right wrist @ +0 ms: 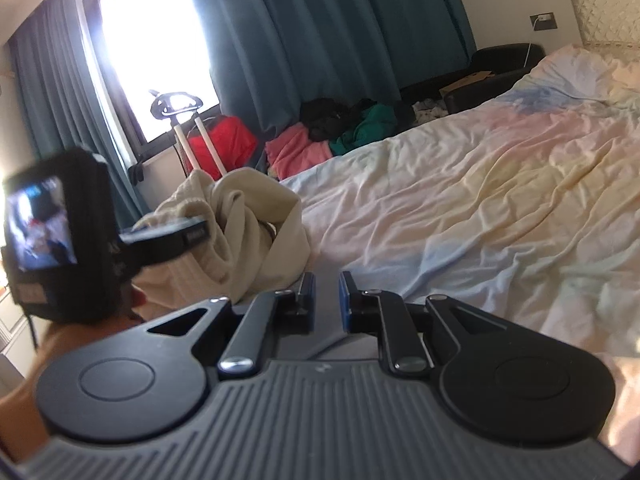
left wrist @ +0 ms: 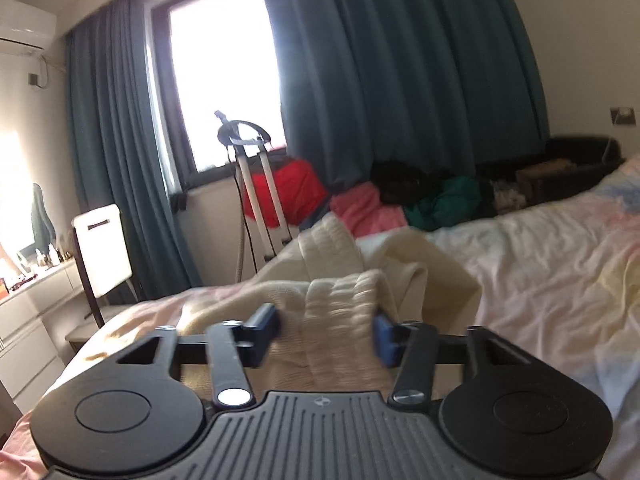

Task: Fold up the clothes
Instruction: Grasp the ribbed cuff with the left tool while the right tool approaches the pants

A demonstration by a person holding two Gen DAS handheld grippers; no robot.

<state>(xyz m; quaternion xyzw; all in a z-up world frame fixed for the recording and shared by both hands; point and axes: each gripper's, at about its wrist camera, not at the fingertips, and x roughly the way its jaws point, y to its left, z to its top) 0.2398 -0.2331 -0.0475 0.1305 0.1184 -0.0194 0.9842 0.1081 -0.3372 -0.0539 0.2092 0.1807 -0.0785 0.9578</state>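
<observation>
The left tool (left wrist: 326, 334) has its blue pads closed against a thick fold of the cream knit garment (left wrist: 340, 312), which bunches up between the fingers and trails away toward twelve o'clock over the bed (left wrist: 540, 272). In the right wrist view that garment (right wrist: 240, 232) lies heaped at the bed's near-left part, about ten o'clock from the right tool (right wrist: 327, 300). The right tool's jaws stand nearly together with a narrow gap and nothing visible between them, above the pastel sheet. At nine o'clock the left tool's camera body (right wrist: 60, 236) reaches into the cream heap. Teal curtains (left wrist: 400, 60) hang behind.
</observation>
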